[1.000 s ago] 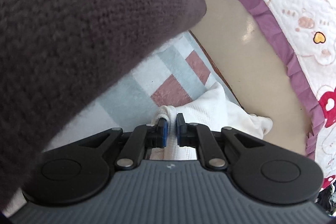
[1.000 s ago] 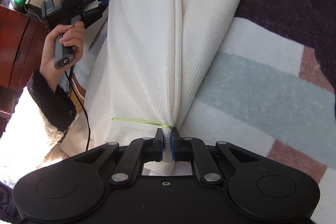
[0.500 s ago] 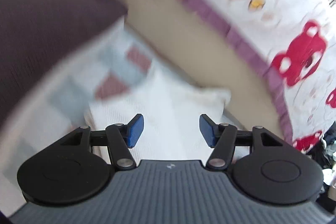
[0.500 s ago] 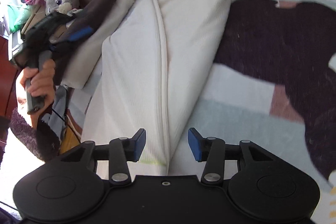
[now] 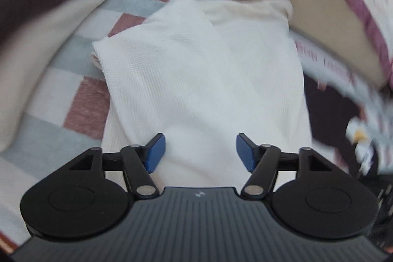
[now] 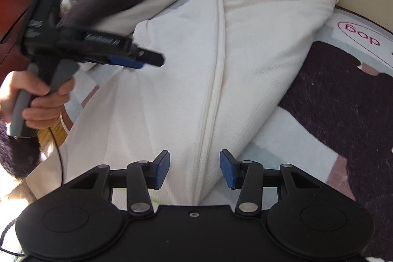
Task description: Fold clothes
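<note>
Currently the white garment [image 6: 186,80] lies folded lengthwise on the patterned rug [image 6: 319,139], its long axis running directly away from the right gripper [image 6: 194,170]. Both sets of jaws stand apart, holding nothing. The right gripper sits over the near narrow end; the left gripper [image 5: 200,152] hovers above the garment's side.

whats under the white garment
The white garment lies on a patterned blanket with pale, pink and dark patches. What the blanket shows beneath the cloth is covered.
</note>
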{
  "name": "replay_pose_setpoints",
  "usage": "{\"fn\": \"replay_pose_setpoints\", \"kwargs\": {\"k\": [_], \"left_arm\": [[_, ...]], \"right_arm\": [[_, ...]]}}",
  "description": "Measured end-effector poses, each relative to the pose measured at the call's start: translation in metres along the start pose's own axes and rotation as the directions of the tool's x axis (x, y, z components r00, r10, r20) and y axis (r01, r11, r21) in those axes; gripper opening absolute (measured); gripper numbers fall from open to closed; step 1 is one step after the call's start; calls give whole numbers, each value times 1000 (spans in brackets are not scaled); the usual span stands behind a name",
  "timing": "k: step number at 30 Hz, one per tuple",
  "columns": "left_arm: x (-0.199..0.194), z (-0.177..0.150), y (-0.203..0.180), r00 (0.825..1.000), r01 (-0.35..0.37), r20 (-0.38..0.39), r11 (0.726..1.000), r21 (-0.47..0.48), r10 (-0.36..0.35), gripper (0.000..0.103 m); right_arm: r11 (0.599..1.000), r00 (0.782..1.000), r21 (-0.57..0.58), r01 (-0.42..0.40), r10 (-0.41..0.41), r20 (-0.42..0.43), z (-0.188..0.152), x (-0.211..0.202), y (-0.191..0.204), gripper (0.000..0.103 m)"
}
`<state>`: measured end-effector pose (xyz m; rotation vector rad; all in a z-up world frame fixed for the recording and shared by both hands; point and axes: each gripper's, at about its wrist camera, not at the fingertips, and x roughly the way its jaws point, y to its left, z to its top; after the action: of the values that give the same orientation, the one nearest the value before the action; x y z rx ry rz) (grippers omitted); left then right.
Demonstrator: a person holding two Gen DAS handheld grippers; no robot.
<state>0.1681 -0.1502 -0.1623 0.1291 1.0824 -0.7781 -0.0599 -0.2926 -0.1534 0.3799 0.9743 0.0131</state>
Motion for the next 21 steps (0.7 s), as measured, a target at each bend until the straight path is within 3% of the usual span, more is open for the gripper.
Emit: {"fn": "replay_pose_setpoints", "kwargs": {"k": [6,9,13,17,21], "left_arm": [[-3,-32,-24,979,-165,-101,980,114,176,76],[-12,-52,-24,977,-126,-150,978,166,151,80],[-25,-70,-4,968,-150,-190,985,85,164,82],[-55,-87,30,955,-206,-230,977,-59,187,82],[-76,-101,62,954,-222,-241,961,-164,179,83]], "right_arm": [[999,999,-17,40,-40,27,-18,-19,-9,51],[1000,998,-22,12,-11,54,-26,-34,-10,51],[997,997,15,-76,76,30,-28,-39,-11,51],[970,980,142,-198,200,-2,-33,-28,-14,51],[937,968,271,-221,244,-54,-43,-8,-21,51]]}}
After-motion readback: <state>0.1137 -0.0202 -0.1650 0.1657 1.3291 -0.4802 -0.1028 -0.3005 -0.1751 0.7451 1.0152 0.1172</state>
